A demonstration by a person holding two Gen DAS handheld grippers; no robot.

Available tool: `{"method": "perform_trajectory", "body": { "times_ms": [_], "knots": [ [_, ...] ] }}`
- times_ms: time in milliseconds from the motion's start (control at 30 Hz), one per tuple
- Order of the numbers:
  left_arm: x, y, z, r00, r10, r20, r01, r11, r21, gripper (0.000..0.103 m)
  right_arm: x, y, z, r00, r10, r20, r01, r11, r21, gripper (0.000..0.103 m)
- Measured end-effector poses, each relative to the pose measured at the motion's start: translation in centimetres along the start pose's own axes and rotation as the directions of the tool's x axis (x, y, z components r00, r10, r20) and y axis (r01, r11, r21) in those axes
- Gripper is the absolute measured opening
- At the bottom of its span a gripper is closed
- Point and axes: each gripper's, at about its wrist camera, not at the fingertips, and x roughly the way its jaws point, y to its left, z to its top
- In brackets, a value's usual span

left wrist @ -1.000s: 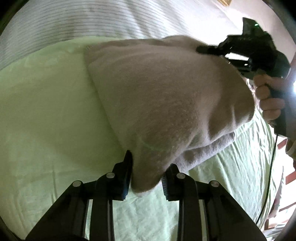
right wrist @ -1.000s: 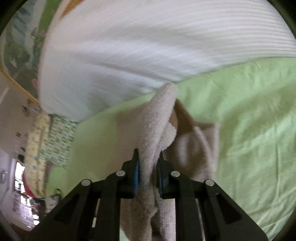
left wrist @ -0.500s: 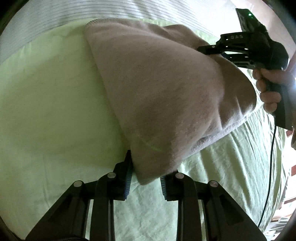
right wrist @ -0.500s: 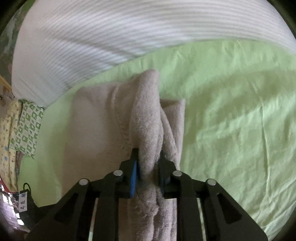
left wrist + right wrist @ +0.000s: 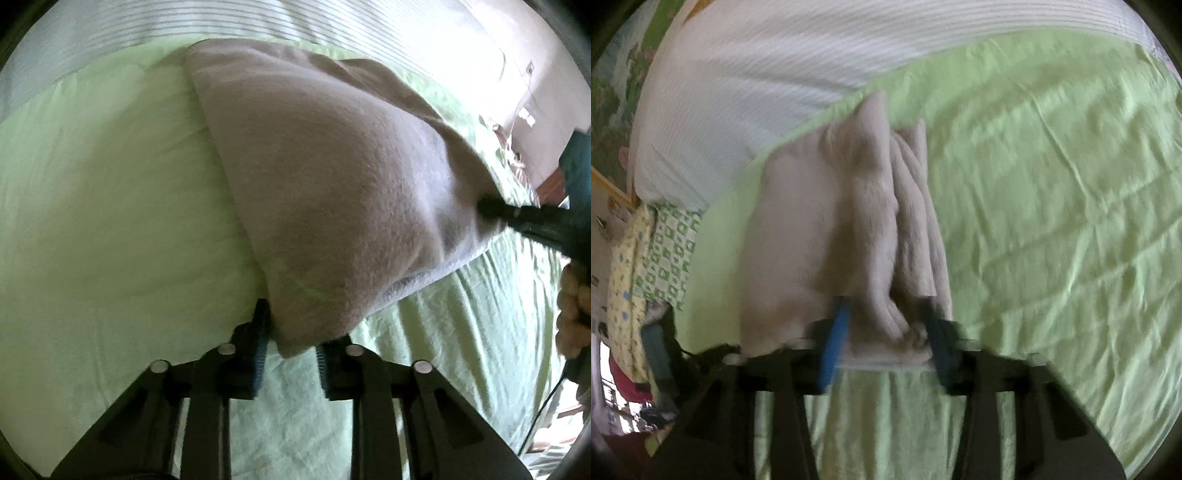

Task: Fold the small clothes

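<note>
A beige fleece garment (image 5: 332, 177) lies folded on the light green bedsheet (image 5: 103, 221). My left gripper (image 5: 290, 336) is open, its jaws wide on either side of the garment's near corner. In the right wrist view the garment (image 5: 849, 221) bunches in ridges just past my right gripper (image 5: 886, 336), which is open with the cloth edge lying between its spread jaws. The right gripper also shows in the left wrist view (image 5: 491, 206), touching the garment's far right edge.
A white striped cover (image 5: 757, 74) lies at the far end of the bed. Patterned green and yellow cloths (image 5: 653, 258) hang at the left of the right wrist view. The person's hand (image 5: 572, 306) and a cable are at the right.
Both grippers have opened and let go of the garment. The garment has come down flat onto the sheet. The right gripper has dropped lower at the garment's right edge.
</note>
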Motion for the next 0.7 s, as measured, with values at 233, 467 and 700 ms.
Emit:
{"method": "perform_trajectory", "body": {
  "times_ms": [233,467,700],
  "knots": [
    [0.6,2.6,-0.9,0.994,-0.104,-0.018,0.100,0.984,-0.149,0.013,-0.3,-0.2,-0.5,0.998,-0.063,0.007,0.063,0.997,-0.037,0.007],
    [-0.7,2.4,-0.6,0.991,-0.123,-0.052,0.116,0.986,-0.122,0.015,0.5,-0.8,-0.7,0.999,-0.040,-0.015,0.040,0.999,0.011,0.015],
    [-4.3,2.2,-0.4,0.989,-0.149,-0.011,0.147,0.982,-0.121,0.048,-2.2,-0.8,0.5,0.998,-0.015,0.055,0.013,0.999,0.037,0.045]
  ]
}}
